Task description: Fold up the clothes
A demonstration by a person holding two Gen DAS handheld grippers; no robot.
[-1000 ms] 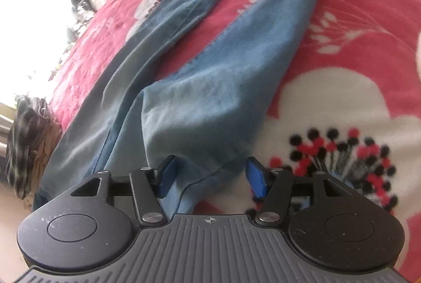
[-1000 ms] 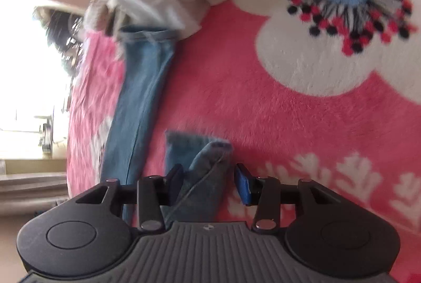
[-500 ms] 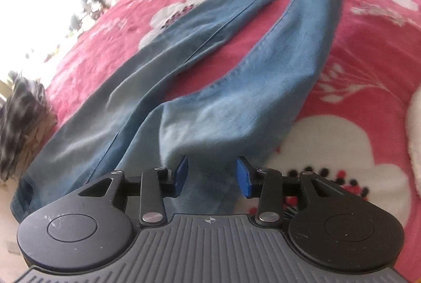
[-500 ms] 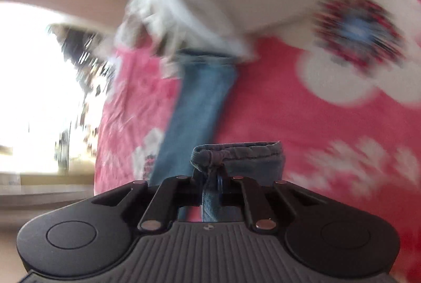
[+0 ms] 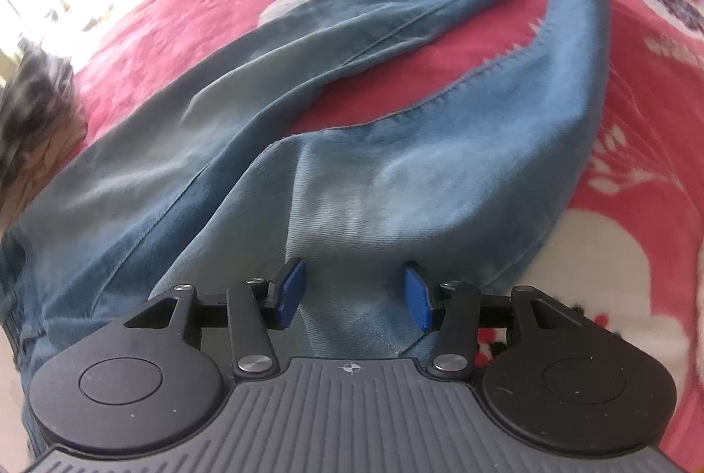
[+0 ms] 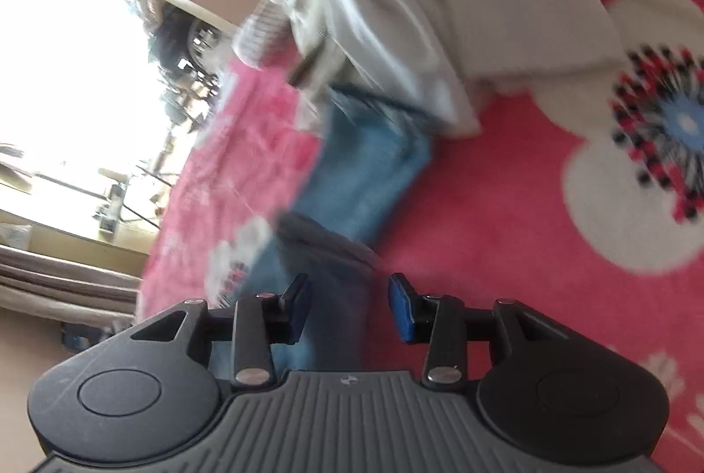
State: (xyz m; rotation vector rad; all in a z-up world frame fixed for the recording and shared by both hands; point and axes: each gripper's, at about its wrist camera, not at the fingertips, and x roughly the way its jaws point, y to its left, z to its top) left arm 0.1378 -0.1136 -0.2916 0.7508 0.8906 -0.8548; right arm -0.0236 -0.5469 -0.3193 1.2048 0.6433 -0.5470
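Note:
Blue jeans (image 5: 396, 174) lie spread on the pink blanket, both legs stretching away toward the far side. My left gripper (image 5: 354, 292) is open, low over the upper part of the jeans, with denim lying between its blue pads (image 5: 290, 290). In the blurred right wrist view one jeans leg (image 6: 365, 182) runs up toward a pile of pale clothes. A darker fold of denim (image 6: 325, 253) sits just ahead of my right gripper (image 6: 350, 308). That gripper is open, and the denim passes between its fingers without being pinched.
A pink floral blanket (image 5: 616, 33) covers the bed. Pale clothes (image 6: 418, 11) are heaped at the far end over the leg hem. A plaid garment (image 5: 31, 99) hangs at the left edge. A bright window (image 6: 66, 77) is on the left.
The right gripper, shut on the leg hem half a second ago, has opened and the denim has dropped to the blanket. The left gripper has moved farther over the jeans, its fingers closer together than a second ago.

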